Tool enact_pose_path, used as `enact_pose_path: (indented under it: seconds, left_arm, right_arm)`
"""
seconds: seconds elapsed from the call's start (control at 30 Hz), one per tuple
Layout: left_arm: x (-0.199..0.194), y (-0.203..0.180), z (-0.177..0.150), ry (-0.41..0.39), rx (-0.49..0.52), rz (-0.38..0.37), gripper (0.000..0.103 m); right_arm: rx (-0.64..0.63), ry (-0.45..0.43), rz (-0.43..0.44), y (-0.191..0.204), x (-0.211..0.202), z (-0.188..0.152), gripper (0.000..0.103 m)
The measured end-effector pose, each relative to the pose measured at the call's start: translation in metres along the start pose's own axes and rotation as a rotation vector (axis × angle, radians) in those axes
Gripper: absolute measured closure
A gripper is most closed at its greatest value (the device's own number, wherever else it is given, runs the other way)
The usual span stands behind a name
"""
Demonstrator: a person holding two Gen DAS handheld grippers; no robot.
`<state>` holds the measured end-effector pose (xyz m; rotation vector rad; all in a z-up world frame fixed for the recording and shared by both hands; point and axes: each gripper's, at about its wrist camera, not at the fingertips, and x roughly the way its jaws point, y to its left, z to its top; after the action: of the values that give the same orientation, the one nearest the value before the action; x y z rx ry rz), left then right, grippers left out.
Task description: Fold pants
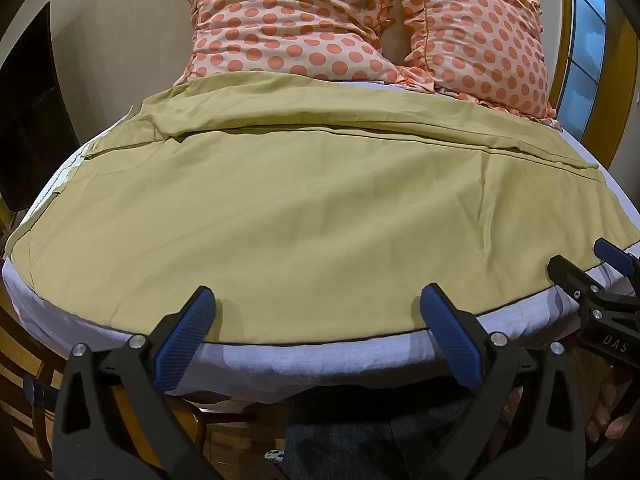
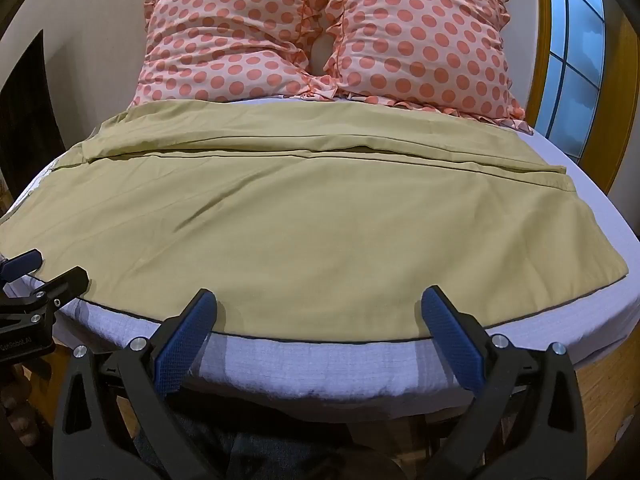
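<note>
Olive-yellow pants [image 1: 304, 208] lie spread flat across a bed, legs running left to right, with a lengthwise fold line near the far side; they also show in the right wrist view [image 2: 296, 220]. My left gripper [image 1: 318, 300] is open, its blue pads just over the pants' near edge, holding nothing. My right gripper [image 2: 320, 300] is open the same way, further right along that edge. The right gripper also shows at the right edge of the left wrist view [image 1: 588, 280]. The left gripper shows at the left edge of the right wrist view [image 2: 36, 276].
The bed has a pale lavender sheet [image 1: 304, 360] and a wooden frame [image 2: 608, 384]. Two orange polka-dot pillows [image 2: 320, 36] lean at the head. A window [image 2: 576, 48] is at the right, a dark panel [image 1: 28, 112] at the left.
</note>
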<state>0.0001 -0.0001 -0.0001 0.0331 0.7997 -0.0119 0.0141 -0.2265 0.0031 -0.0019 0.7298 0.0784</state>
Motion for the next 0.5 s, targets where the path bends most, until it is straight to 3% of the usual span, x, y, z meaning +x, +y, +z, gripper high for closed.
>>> enact_pose_path:
  seconds: [0.5]
  left_arm:
    - [0.0, 0.0001, 0.0, -0.001, -0.001, -0.001, 0.002]
  right_arm:
    - [0.0, -0.001, 0.0, -0.0001, 0.0003, -0.0002, 0.001]
